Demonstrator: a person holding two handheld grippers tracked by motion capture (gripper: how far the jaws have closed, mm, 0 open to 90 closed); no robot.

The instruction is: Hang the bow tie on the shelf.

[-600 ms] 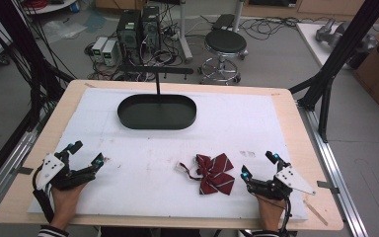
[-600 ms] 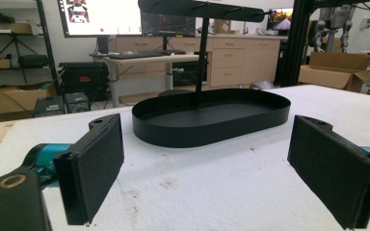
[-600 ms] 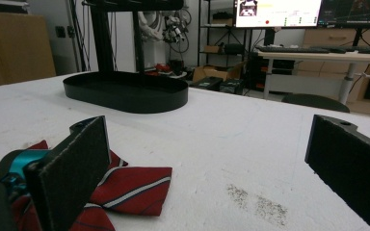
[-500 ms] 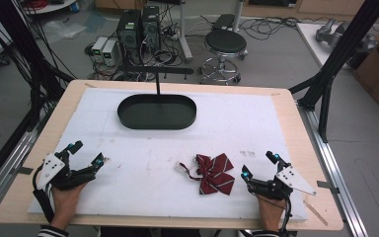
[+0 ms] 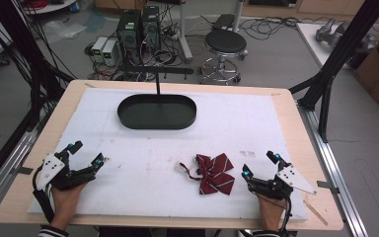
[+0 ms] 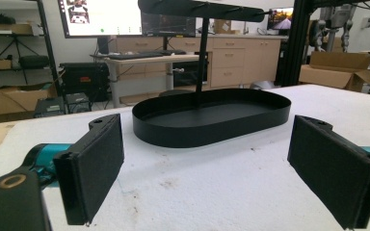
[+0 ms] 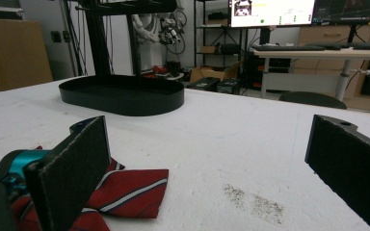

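Observation:
A dark red striped bow tie (image 5: 215, 173) lies flat on the white foam sheet (image 5: 177, 148), near the front and right of centre. My right gripper (image 5: 260, 165) rests open just right of it; in the right gripper view the bow tie (image 7: 120, 192) lies behind and beside the left jaw, with nothing between the jaws. My left gripper (image 5: 85, 153) sits open at the front left, holding nothing. A black oval tray (image 5: 128, 116) with an upright post and crossbar stands at the back centre; it faces the left gripper (image 6: 212, 163) as the tray (image 6: 212, 127).
The wooden table edge (image 5: 296, 123) frames the foam sheet. Black frame struts (image 5: 335, 64) rise at both sides. A stool (image 5: 225, 42), computers and cables stand on the floor beyond the table. A small white tag (image 5: 246, 153) lies on the foam.

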